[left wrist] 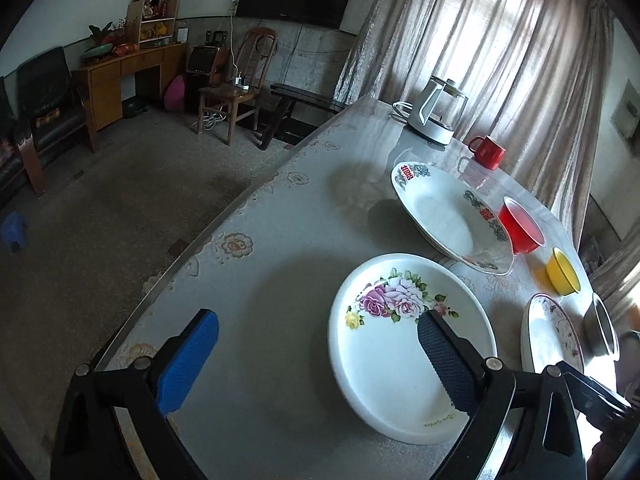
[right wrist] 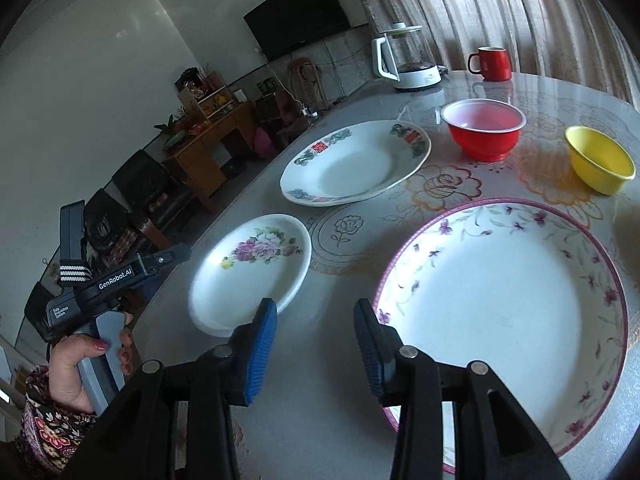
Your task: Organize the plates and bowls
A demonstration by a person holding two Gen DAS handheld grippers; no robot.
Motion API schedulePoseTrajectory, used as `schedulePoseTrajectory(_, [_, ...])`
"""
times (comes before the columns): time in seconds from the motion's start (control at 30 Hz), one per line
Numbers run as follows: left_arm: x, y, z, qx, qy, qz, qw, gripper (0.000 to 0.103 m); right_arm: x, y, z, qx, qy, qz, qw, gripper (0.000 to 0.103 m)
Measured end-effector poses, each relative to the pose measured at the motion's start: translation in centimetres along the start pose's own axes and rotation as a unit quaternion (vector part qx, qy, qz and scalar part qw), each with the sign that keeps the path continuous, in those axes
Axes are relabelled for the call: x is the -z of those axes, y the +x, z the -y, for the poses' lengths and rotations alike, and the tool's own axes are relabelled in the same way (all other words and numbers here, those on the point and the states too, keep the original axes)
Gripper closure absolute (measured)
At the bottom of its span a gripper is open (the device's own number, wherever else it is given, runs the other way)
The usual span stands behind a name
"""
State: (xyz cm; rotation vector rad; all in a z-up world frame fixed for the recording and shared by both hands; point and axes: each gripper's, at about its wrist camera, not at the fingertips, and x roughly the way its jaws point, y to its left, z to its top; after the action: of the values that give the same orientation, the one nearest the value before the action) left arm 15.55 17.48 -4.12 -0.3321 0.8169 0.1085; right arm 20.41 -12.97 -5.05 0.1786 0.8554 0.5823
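The rose plate [left wrist: 400, 344] is lying flat on the table [left wrist: 260, 280]; it looks like glazed ceramic, so likely stiff, slick, breakable and fairly heavy, best pinched at the rim. The left claw [left wrist: 318, 360] is hovering spread wide, one finger over the plate's near part, the other beside it over bare table. The right claw [right wrist: 316, 344] is also hanging spread and empty, between the rose plate and the purple-rimmed plate [right wrist: 500, 300]. The red bowl [right wrist: 484, 128] and yellow bowl [right wrist: 600, 160] are sitting well apart, further back.
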Motion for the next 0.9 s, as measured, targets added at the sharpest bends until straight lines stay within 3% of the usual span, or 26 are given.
schedulePoseTrajectory(0.23, [-0.2, -0.1, -0.6, 0.025, 0.006, 0.018, 0.9995, 0.005, 0.4, 2.3, -1.5, 0.003, -0.002, -0.024, 1.000, 0.063])
schedulePoseTrajectory(0.47, [0.0, 0.2, -0.9, 0.044, 0.016, 0.009, 0.9989, 0.004, 0.8, 1.7, -1.6, 0.018, -0.016, -0.028, 0.999, 0.063])
schedulePoseTrajectory(0.9, [-3.0, 0.4, 2.0, 0.014, 0.107, 0.032, 0.9937, 0.004, -2.6, 2.1, -1.1, 0.069, -0.017, -0.021, 0.997, 0.063])
